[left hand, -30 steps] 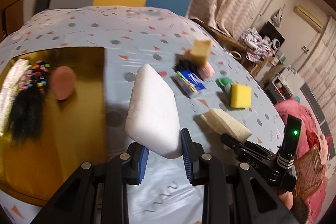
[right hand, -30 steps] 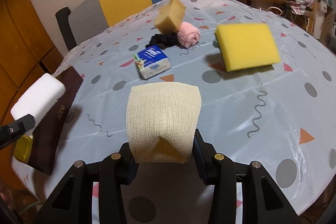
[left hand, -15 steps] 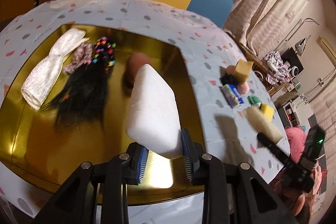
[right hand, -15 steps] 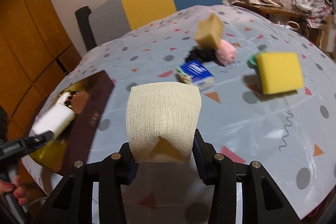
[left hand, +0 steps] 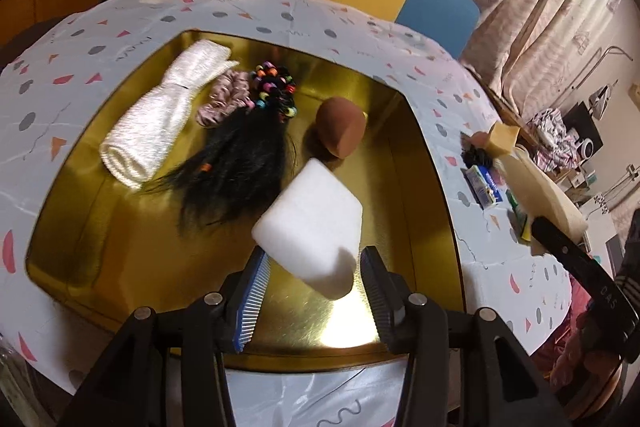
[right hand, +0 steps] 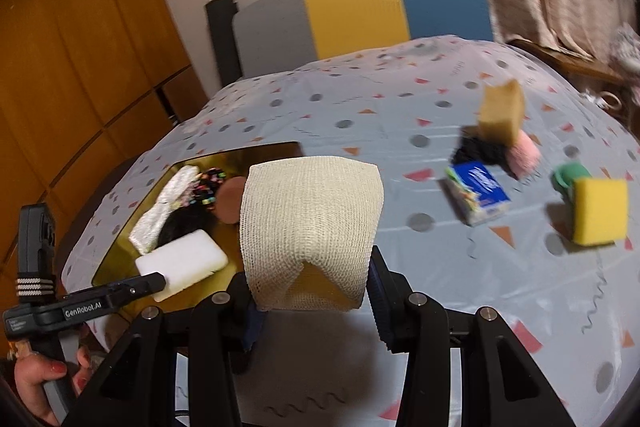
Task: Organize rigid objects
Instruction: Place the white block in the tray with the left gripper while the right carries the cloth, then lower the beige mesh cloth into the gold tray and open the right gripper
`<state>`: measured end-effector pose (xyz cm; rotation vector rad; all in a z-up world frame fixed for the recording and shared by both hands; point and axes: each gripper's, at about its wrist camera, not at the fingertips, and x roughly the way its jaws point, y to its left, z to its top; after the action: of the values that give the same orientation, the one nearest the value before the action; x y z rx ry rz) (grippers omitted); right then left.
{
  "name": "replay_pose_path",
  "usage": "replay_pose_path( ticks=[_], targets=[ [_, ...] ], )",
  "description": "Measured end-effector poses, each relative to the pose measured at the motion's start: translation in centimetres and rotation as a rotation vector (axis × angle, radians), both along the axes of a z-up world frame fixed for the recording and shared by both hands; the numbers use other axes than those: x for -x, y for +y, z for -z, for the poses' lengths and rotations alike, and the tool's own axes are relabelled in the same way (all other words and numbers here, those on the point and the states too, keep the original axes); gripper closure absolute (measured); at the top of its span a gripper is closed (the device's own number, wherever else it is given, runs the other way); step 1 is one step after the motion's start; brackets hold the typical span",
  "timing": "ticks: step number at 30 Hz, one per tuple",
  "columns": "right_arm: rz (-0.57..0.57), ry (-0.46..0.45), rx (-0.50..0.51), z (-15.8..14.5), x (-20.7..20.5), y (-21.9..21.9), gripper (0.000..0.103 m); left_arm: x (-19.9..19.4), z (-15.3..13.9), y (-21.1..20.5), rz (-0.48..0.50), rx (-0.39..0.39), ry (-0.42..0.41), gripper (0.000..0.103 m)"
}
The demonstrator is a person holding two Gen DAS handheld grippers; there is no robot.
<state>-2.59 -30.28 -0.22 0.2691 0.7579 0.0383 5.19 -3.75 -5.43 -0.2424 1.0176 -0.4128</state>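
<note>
Two light blocks: left gripper [left hand: 314,279] is opening, white foam block [left hand: 312,223] loose between its jaws (squashy, slips easily); right gripper [right hand: 314,291] clamps the mesh-wrapped sponge [right hand: 310,231] by its sides.

Warm indoor light, fisheye-warped edges, motion blur

White sponge [left hand: 310,223], gold tray [left hand: 120,247], blue tissue pack [right hand: 478,199], yellow sponge [right hand: 598,211]
</note>
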Motion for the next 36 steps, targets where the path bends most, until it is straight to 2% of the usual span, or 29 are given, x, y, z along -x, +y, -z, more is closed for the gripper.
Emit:
replay_pose_path(
  ticks=[10,19,27,31,34,36],
  targets=[
    [-0.161,0.032,0.053,0.1,-2.7,6.7,0.057,1.0,-0.4,3.3,-0.091,0.006,-0.036,0.056],
    [-0.276,0.152,0.117,2.0,-6.5,11.5,0.057,1.1,-0.7,4.7,-0.130,0.036,-0.047,0.056],
    [-0.286,0.264,0.154,4.5,-10.1,12.8,0.056,1.0,-1.1,5.4,-0.138,0.052,-0.051,0.056],
    [-0.261,0.248,0.178,4.7,-11.5,12.9,0.055,1.0,-1.2,5.7,-0.147,0.058,-0.053,0.056],
    [-0.250,0.229,0.231,4.7,-12.2,13.4,0.050,1.0,-1.2,5.7,-0.151,0.063,-0.053,0.056],
    [-0.250,0.237,0.227,4.9,-12.6,13.3,0.040,1.0,-1.2,5.7,-0.151,0.060,-0.052,0.056]
  ],
)
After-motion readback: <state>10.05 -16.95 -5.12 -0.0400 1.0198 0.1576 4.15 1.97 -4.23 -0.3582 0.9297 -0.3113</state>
